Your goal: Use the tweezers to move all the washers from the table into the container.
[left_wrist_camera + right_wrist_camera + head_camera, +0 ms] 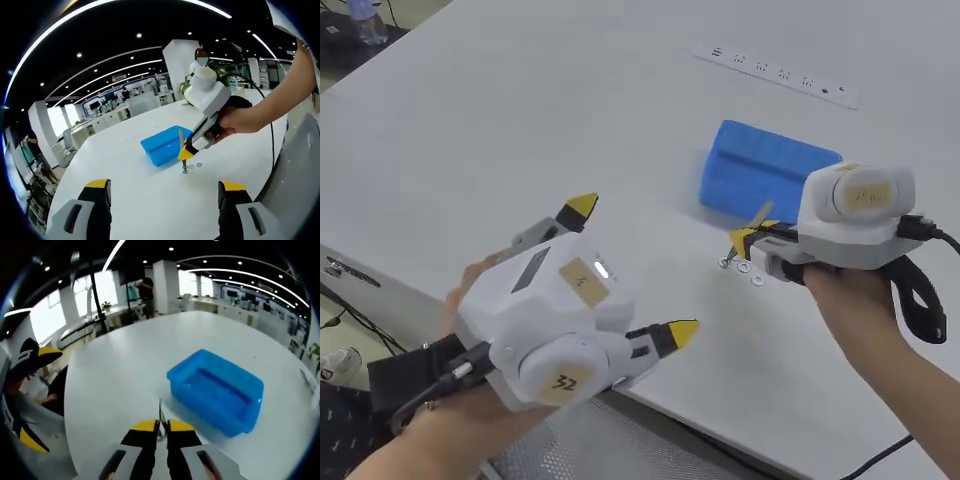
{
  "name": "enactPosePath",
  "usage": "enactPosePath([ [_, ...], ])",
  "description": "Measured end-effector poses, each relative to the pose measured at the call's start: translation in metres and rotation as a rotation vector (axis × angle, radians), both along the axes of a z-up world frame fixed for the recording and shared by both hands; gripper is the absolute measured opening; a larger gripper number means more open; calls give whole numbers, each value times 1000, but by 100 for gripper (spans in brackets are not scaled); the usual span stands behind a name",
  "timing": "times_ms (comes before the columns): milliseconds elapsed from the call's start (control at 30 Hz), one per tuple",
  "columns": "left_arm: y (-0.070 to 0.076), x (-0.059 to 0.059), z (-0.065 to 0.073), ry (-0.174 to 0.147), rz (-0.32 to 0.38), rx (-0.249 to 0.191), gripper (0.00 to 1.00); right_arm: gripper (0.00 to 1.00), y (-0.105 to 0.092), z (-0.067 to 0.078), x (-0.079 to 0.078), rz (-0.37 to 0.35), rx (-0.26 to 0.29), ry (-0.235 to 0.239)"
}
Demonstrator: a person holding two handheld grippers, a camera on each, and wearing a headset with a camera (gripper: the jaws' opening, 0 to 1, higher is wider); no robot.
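Beside the blue container (765, 170) on the counter (520, 120), my right hand-held gripper (745, 240) pinches the tweezers (181, 137) over the washers (743, 268); tip contact too blurred to read. My left hand-held gripper (164, 185) is spread, empty.

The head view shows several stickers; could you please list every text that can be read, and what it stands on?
"32": lower sticker on the left hand-held gripper.
Top sticker on the same one: a mark, too blurred to read.
End sticker on the right hand-held gripper: blurred, unreadable.
Power strip: markings too small to read.
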State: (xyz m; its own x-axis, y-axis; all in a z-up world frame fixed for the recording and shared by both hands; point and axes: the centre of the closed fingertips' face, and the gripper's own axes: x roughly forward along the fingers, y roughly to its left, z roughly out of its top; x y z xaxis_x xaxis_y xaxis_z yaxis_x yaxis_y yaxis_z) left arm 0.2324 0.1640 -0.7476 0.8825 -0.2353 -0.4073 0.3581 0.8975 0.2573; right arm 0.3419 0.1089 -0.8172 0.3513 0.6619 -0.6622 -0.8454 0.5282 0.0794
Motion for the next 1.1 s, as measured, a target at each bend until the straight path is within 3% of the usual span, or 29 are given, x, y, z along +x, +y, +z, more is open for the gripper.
enactPosePath([
  [267, 1, 0, 3, -12, 7, -13, 91, 3, 0, 0, 2, 23, -47, -30],
  [567, 0, 0, 3, -10, 4, -10, 91, 3, 0, 27, 7, 5, 11, -29],
  [667, 1, 1, 8, -34, 7, -19, 93, 3, 2, 37, 10, 12, 20, -37],
  [1100, 4, 2, 11, -54, 22, -19, 96, 3, 17, 84, 45, 15, 74, -126],
])
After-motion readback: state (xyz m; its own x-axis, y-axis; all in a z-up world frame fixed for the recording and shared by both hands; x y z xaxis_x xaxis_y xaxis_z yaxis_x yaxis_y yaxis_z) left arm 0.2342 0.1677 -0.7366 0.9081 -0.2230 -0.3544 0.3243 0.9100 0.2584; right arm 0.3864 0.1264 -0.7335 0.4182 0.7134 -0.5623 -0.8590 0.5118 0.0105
